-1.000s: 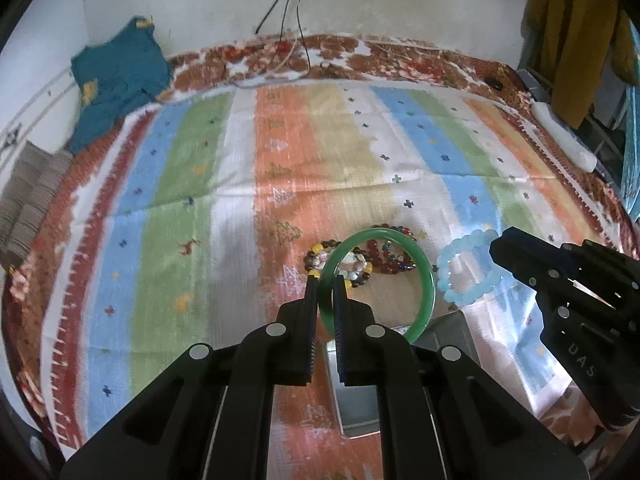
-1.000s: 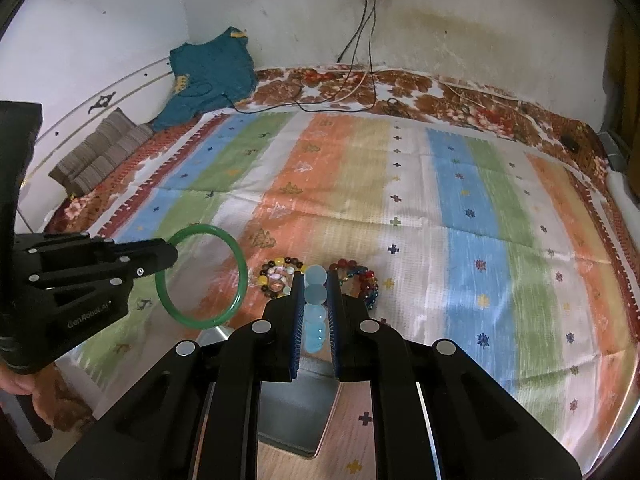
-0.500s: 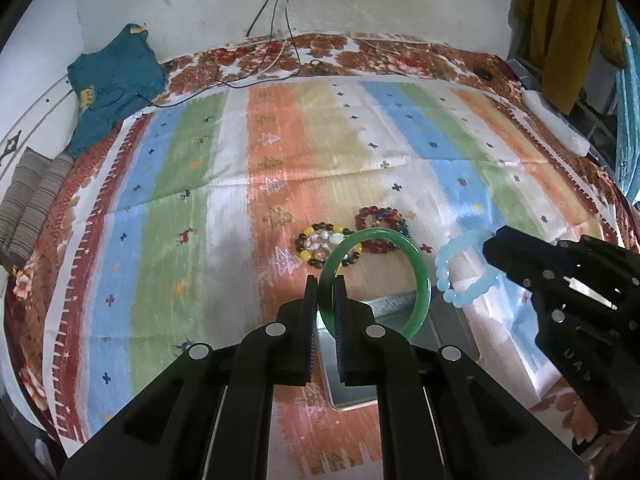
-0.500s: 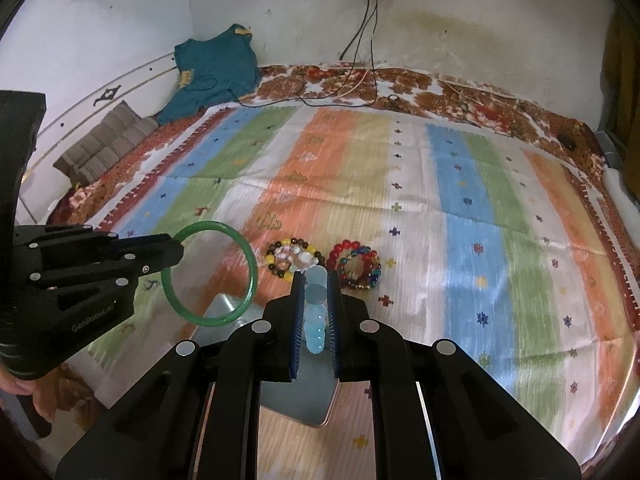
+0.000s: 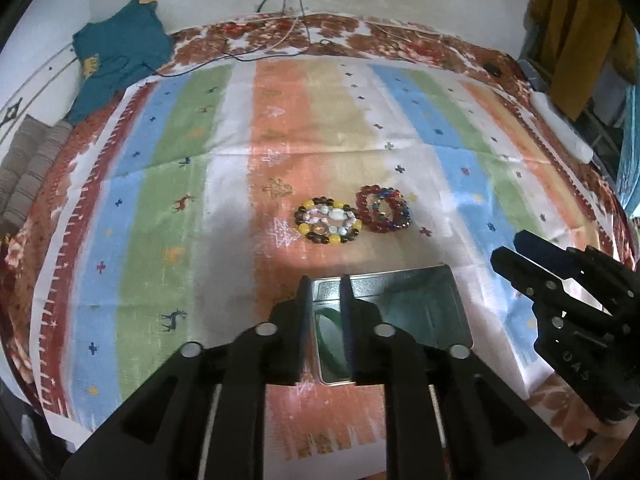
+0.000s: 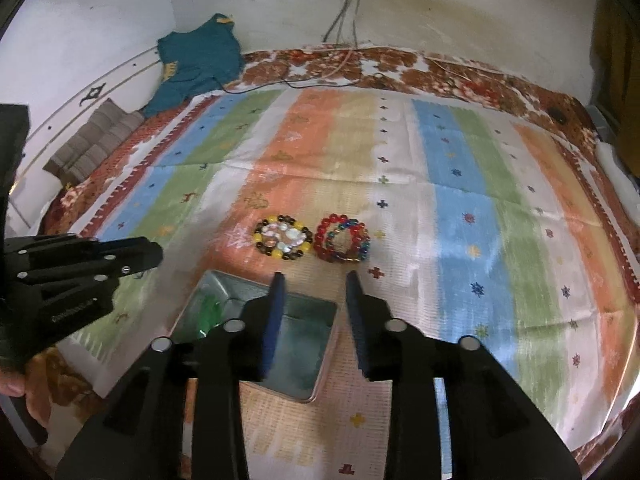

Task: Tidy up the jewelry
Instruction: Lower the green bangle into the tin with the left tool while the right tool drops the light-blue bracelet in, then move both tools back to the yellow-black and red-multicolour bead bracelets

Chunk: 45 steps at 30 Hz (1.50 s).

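Between the fingers of my left gripper I see only a narrow gap, with nothing pinched in it; the jaws stand slightly apart over the near end of the metal tin. My right gripper is spread wide and empty as well, hanging over the tin's far corner in its own view.

Directly below, the green bangle lies inside the tin, a curved edge of it showing through the gap between my left fingers; from the right wrist it appears as a green smear against the left wall. I cannot make out anything else in the tin, as the bottom is reflective and blurred.

Further out on the striped cloth two bead bracelets sit side by side, just touching or nearly so: the yellow-and-brown bracelet, with pale stones coiled inside it, and the red bracelet with blue beads inside.

By my count: one tin, one bangle visible in it, two bracelets on the cloth, two grippers, both free. I judge the job partly done, with the two bracelets left to lift and drop in. Beyond them a teal garment lies against the wall.
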Available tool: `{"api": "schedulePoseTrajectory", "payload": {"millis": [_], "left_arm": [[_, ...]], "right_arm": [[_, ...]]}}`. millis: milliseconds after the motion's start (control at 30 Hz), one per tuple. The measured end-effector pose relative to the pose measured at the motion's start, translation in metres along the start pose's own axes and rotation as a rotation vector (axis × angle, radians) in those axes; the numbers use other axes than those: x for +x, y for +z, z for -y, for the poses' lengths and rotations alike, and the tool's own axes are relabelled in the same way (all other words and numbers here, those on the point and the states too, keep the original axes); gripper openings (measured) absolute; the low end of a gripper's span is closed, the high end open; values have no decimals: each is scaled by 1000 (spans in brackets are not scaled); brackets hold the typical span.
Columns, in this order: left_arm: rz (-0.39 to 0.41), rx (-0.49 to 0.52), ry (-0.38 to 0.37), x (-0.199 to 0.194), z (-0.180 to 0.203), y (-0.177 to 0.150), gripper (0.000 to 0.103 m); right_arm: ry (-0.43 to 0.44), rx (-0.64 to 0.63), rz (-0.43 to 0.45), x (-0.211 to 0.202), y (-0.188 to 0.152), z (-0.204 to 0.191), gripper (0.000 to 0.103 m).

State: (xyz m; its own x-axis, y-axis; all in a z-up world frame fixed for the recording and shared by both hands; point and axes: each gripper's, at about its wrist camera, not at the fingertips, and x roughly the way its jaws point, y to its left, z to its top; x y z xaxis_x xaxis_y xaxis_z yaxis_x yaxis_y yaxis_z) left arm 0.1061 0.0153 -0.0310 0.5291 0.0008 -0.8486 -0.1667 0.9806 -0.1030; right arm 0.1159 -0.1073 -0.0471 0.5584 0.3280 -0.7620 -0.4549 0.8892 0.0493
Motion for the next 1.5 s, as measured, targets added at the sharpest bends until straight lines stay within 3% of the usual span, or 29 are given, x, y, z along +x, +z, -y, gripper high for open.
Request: {"api": "schedulePoseTrajectory", "payload": {"millis": [167,433,767,1500], "left_arm": [[15,-20,19,-2,-7,3,34],[-2,-41,27,9,-18,13,44],[-24,34,43,29,-7,25,54],[-101,55,105,87,-23,54,57]], "right_arm": [[-20,20,-20,5,2,9,38],[-36,38,-54,18,10,17,50],[-56,59,-101,40,20,27,59],[-72,78,-189,99,44,46,69]]}}
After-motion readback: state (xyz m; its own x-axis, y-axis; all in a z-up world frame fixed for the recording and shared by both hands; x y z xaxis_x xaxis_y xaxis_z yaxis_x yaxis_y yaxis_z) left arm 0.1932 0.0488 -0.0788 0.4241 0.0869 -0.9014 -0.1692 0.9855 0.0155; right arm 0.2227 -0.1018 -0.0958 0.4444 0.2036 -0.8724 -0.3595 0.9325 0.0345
